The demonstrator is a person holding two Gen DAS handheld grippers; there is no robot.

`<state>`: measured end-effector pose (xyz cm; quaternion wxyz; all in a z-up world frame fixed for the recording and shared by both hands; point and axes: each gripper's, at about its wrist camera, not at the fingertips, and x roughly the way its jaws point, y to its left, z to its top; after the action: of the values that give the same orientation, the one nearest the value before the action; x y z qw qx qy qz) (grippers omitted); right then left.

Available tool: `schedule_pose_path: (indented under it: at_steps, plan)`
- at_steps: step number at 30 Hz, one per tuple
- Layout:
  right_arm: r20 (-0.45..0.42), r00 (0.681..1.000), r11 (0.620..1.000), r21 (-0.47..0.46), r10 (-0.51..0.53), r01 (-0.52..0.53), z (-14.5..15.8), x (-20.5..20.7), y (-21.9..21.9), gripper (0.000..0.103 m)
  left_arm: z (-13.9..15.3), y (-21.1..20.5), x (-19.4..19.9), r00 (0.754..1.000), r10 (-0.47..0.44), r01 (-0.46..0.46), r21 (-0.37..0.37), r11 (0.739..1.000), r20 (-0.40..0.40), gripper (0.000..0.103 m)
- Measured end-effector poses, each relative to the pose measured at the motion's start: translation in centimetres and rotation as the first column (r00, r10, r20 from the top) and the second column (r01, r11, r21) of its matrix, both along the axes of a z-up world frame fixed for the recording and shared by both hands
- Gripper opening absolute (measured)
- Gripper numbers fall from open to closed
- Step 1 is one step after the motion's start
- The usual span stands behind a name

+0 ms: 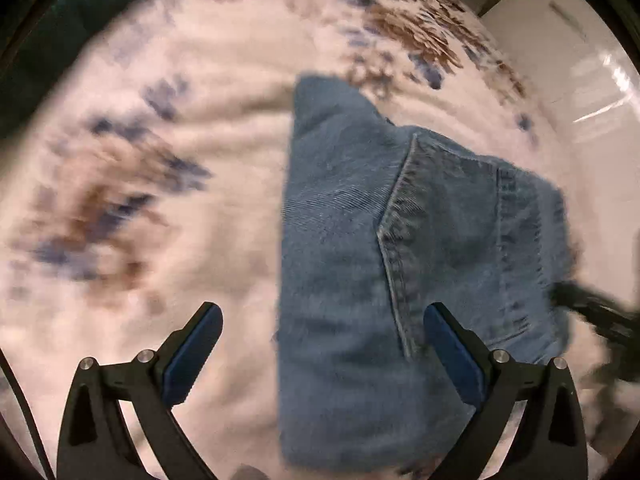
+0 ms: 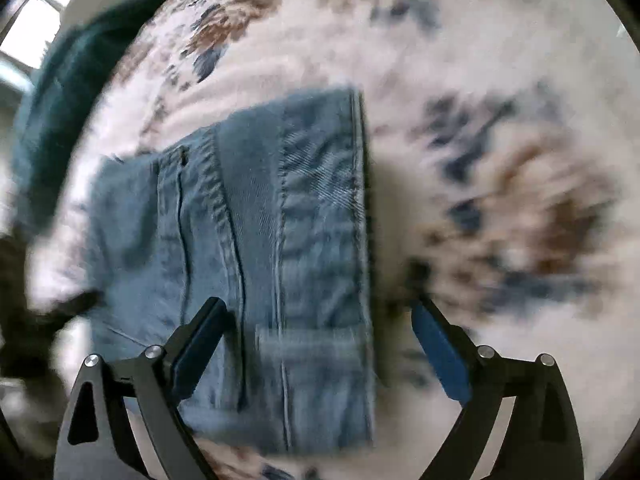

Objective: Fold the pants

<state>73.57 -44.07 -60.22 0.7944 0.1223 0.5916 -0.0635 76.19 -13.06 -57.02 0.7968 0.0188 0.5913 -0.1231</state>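
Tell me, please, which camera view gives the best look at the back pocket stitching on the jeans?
The left wrist view: the back pocket lies almost centred there, its pointed double stitching sharp. The right wrist view shows the same folded jeans from the other side, with seams and hem but no recognisable pocket, and more blur.

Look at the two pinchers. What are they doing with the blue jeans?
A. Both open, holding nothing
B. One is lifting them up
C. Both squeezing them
A: the left gripper and right gripper both gape wide above the folded jeans, pads not pressing the denim.
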Motion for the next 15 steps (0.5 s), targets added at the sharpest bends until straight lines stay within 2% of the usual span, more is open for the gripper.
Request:
schedule_pose_path:
  at_steps: [2,3,5,8,9,15]
  plan:
    - [0.024,1.0,0.996,-0.094,-0.006,0.008,2.7,-2.0,1.9,0.096,1.6,-0.5,-2.2,0.998,0.009,-0.014,0.091,0.996,0.056,0.103]
    - [0.028,1.0,0.994,-0.106,-0.011,0.014,4.0,-3.5,2.3,0.096,2.8,-0.5,-3.8,0.997,0.021,-0.029,0.109,0.994,0.075,0.103]
    - [0.045,0.999,0.992,-0.119,-0.023,0.028,7.1,-6.7,2.8,0.096,4.0,-0.7,-4.1,0.997,0.024,-0.032,0.104,0.994,0.072,0.103]
    - [0.091,0.995,0.988,-0.145,-0.034,0.047,11.0,-9.9,4.8,0.096,7.9,-1.8,-6.0,0.994,0.025,-0.037,0.118,0.992,0.104,0.103]
    - [0.098,0.995,0.985,-0.166,-0.035,0.051,12.0,-10.5,5.6,0.096,9.6,-2.2,-6.9,0.992,0.029,-0.043,0.119,0.992,0.12,0.103]
    - [0.175,0.985,0.979,-0.203,0.001,0.035,23.3,-17.0,7.6,0.096,19.6,-2.4,-13.1,0.979,0.031,-0.053,0.106,0.993,0.202,0.103]
